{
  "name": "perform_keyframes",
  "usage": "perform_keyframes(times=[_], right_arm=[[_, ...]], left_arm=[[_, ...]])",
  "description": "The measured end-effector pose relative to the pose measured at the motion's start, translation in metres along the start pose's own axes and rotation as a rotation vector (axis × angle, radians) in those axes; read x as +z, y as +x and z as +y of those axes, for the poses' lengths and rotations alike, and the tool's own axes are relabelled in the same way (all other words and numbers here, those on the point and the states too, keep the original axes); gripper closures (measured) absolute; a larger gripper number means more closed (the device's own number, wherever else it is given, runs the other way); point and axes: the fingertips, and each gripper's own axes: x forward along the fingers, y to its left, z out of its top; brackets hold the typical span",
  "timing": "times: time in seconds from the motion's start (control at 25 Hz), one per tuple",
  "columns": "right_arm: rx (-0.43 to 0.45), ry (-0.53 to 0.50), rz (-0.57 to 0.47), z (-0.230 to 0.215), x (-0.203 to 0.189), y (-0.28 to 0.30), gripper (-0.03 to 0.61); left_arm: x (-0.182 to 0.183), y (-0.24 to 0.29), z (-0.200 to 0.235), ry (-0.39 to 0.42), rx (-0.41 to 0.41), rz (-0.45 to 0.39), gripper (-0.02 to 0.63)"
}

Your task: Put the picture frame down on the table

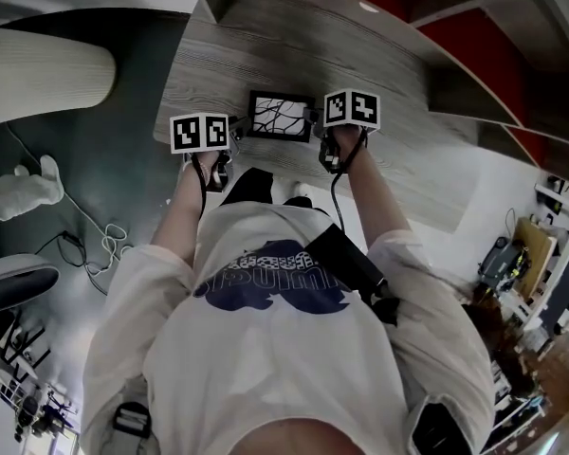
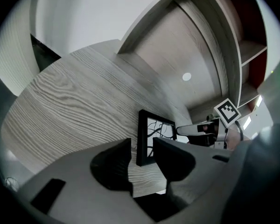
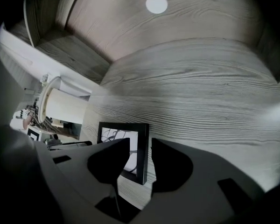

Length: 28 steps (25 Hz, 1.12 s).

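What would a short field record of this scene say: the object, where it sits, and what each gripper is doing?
object: picture frame, black border, dark branching lines on white
support: grey wood-grain table; the frame rests on it
left gripper: jaws apart, astride one side edge of the frame, gaps showing
right gripper: jaws apart, astride the opposite side edge, slim gaps
task status: frame down on the table; grippers not yet drawn away
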Motion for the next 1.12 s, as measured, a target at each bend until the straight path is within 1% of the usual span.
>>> perform_keyframes(times=[0.16,0.24,0.32,0.4,0.48,0.56,0.64,0.72,0.8,0.96,1.04,1.12], right_arm=[[0.078,0.058,-0.13,0.002,0.012,-0.032,0.436],[0.132,0.08,-0.223,0.009,0.02,-0.061,0.436],[0.199,0.083,-0.338,0.019,0.028,-0.094,0.436],[0.272,0.068,-0.474,0.033,0.035,-0.129,0.444],[0.328,0.039,-0.616,0.049,0.043,-0.164,0.469],[0.347,-0.01,-0.737,0.063,0.048,-0.194,0.486],[0.33,-0.084,-0.826,0.076,0.047,-0.218,0.511],[0.286,-0.181,-0.889,0.09,0.042,-0.234,0.524],[0.206,-0.278,-0.941,0.097,0.036,-0.245,0.538],[0.017,-0.434,-1.069,0.098,0.024,-0.267,0.559],[-0.07,-0.51,-1.144,0.103,0.013,-0.28,0.565],[-0.138,-0.59,-1.232,0.113,0.0,-0.293,0.566]], left_arm=[[0.015,-0.024,-0.01,0.007,-0.03,-0.112,0.462],[0.028,-0.045,-0.023,0.035,-0.05,-0.189,0.462],[0.04,-0.071,-0.04,0.075,-0.073,-0.283,0.462],[0.055,-0.1,-0.062,0.138,-0.093,-0.398,0.462],[0.071,-0.128,-0.089,0.223,-0.105,-0.523,0.462],[0.083,-0.154,-0.119,0.315,-0.107,-0.638,0.465],[0.087,-0.175,-0.147,0.404,-0.1,-0.731,0.472],[0.087,-0.187,-0.166,0.478,-0.081,-0.798,0.481],[0.083,-0.191,-0.178,0.528,-0.05,-0.849,0.503],[0.072,-0.2,-0.193,0.59,0.012,-0.962,0.575],[0.062,-0.208,-0.202,0.641,0.033,-1.012,0.59],[0.053,-0.217,-0.209,0.692,0.055,-1.055,0.598]])
